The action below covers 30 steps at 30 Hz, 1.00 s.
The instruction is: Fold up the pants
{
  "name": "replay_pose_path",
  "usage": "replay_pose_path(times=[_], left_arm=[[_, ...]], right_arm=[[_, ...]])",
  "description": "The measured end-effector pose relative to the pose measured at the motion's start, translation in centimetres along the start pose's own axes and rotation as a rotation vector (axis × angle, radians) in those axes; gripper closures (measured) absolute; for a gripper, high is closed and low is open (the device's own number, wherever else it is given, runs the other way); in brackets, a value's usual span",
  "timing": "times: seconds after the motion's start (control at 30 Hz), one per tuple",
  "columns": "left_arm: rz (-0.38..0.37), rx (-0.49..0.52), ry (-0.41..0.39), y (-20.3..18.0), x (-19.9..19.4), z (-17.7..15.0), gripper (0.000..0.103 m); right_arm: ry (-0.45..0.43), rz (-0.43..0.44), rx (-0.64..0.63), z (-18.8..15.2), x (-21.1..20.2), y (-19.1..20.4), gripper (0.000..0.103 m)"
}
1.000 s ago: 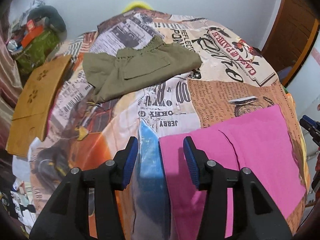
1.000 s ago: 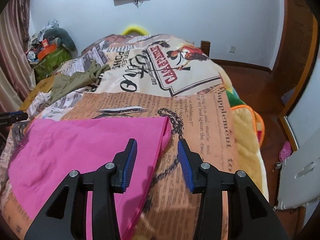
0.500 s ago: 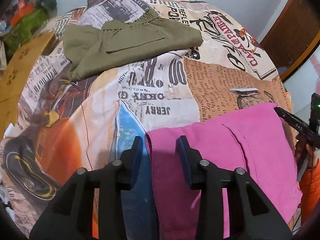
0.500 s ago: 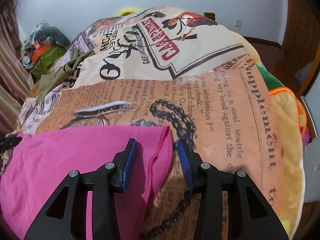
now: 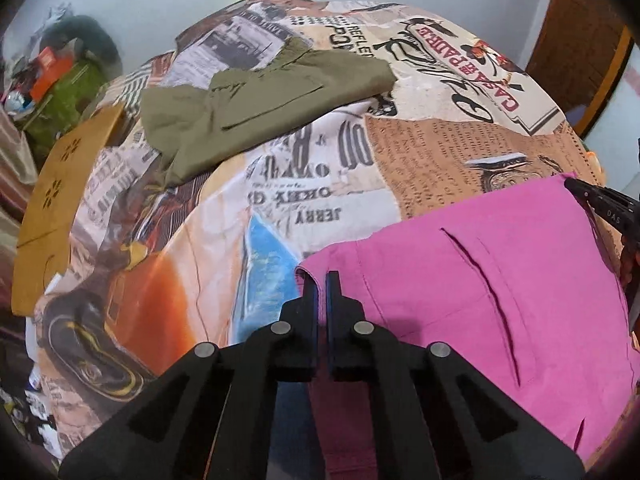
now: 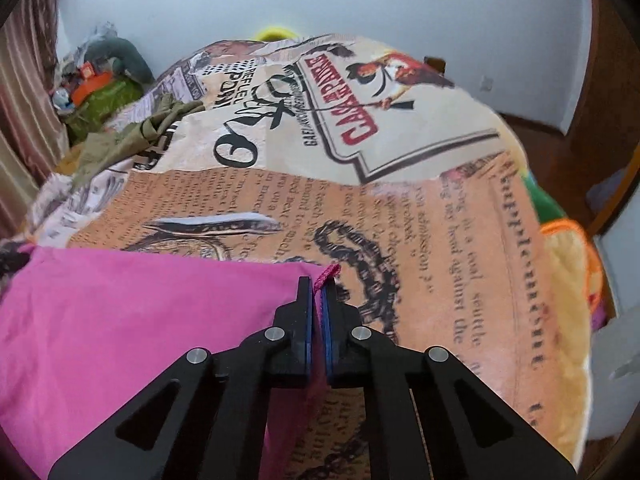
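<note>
Pink pants [image 5: 500, 280] lie flat on the near part of a bed with a newspaper-print cover [image 5: 320, 184]. My left gripper [image 5: 321, 280] is shut on the pants' far left corner. My right gripper [image 6: 316, 286] is shut on the far right corner of the same pink pants [image 6: 140, 312]; a bit of pink hem sticks out past its tips. The right gripper also shows at the right edge of the left wrist view [image 5: 600, 204].
Olive green pants [image 5: 256, 108] lie folded farther back on the bed, also seen in the right wrist view [image 6: 132, 136]. A tan cardboard piece [image 5: 56, 208] leans at the bed's left edge. Clutter [image 6: 96, 84] sits at the back left. The bed's right edge [image 6: 568, 288] drops to the floor.
Both grippers were open astride the pants' far corners; both have now closed on those corners. The cameras have tilted up slightly.
</note>
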<state>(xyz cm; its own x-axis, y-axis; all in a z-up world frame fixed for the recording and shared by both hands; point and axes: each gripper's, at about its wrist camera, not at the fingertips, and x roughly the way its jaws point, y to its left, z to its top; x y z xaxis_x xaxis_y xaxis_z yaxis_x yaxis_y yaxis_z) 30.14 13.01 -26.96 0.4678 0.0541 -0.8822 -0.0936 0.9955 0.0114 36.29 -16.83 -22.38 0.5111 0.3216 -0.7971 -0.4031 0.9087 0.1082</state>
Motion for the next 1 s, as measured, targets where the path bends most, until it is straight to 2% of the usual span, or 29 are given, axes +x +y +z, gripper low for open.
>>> replay_pose_path(times=[0.17,0.3,0.37,0.43,0.53,0.7,0.77,0.83,0.9,1.0], left_arm=[[0.019,0.019,0.005,-0.2,0.3,-0.1,0.099],[0.020,0.010,0.005,0.3,-0.6,0.1,0.096],[0.022,0.000,-0.002,0.6,-1.3,0.2,0.096],[0.032,-0.001,-0.015,0.8,-2.3,0.4,0.096],[0.043,0.008,-0.044,0.5,-4.0,0.6,0.096],[0.016,0.009,-0.103,-0.4,-7.1,1.1,0.094],[0.006,0.009,-0.125,-0.8,-8.1,1.3,0.089],[-0.005,0.011,-0.149,-1.3,-8.9,1.5,0.075],[-0.011,0.017,-0.174,-2.1,-9.4,1.6,0.068],[-0.029,0.040,-0.165,-3.2,-9.1,1.6,0.067]], right_arm=[[0.048,-0.046,-0.050,0.3,1.2,1.0,0.099],[0.068,-0.039,-0.040,0.9,0.4,0.9,0.097],[0.056,-0.051,-0.034,1.1,-0.6,0.8,0.090],[0.042,-0.056,-0.038,1.1,-1.7,1.1,0.076],[0.000,-0.062,-0.075,1.5,-3.9,1.9,0.074],[-0.065,-0.040,-0.129,2.4,-7.8,4.4,0.072],[-0.107,-0.016,-0.137,2.6,-9.4,5.4,0.070],[-0.144,0.007,-0.146,2.8,-10.7,6.6,0.064],[-0.180,0.041,-0.149,2.9,-11.8,7.9,0.059],[-0.199,0.084,-0.149,3.0,-11.9,9.6,0.056]])
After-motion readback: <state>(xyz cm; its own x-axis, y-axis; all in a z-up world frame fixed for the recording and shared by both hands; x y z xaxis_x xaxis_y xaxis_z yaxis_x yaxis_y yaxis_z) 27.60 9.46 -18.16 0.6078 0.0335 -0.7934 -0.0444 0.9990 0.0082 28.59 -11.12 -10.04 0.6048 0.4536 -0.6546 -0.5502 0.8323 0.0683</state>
